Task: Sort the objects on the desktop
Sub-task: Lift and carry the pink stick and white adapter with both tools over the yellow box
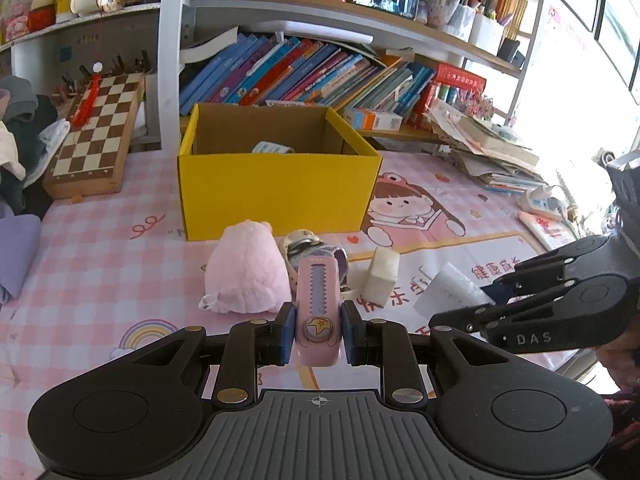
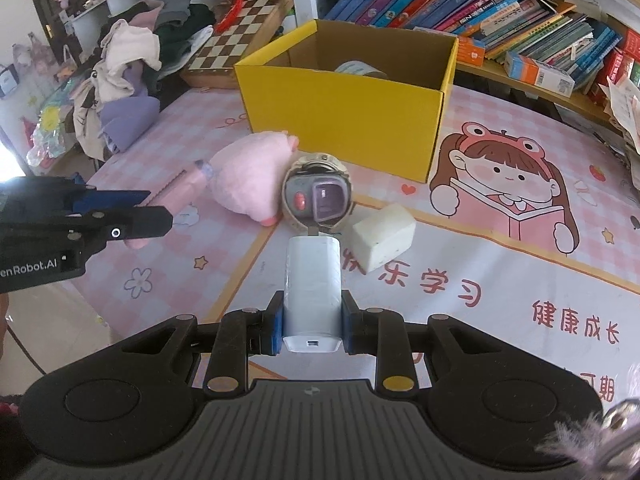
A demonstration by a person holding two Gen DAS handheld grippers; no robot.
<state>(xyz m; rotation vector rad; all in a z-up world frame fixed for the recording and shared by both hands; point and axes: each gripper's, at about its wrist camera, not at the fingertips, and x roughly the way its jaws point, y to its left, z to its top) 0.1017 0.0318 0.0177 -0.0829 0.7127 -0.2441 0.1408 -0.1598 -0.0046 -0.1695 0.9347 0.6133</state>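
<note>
My left gripper (image 1: 318, 338) is shut on a pink utility knife (image 1: 319, 312), held above the desk mat in front of the yellow cardboard box (image 1: 280, 192). My right gripper (image 2: 312, 326) is shut on a white power bank (image 2: 313, 286); it shows at the right of the left wrist view (image 1: 448, 290). On the mat near the box lie a pink plush toy (image 2: 252, 176), a round tape roll with a small grey-and-purple device in it (image 2: 318, 198) and a white foam block (image 2: 382, 236). A roll lies inside the box (image 2: 358, 68).
A chessboard (image 1: 98, 136) leans at the back left beside a pile of clothes (image 2: 132, 76). Shelves of books (image 1: 312, 72) stand behind the box. Stacked papers (image 1: 488, 148) and a power strip (image 1: 542, 200) lie at the right.
</note>
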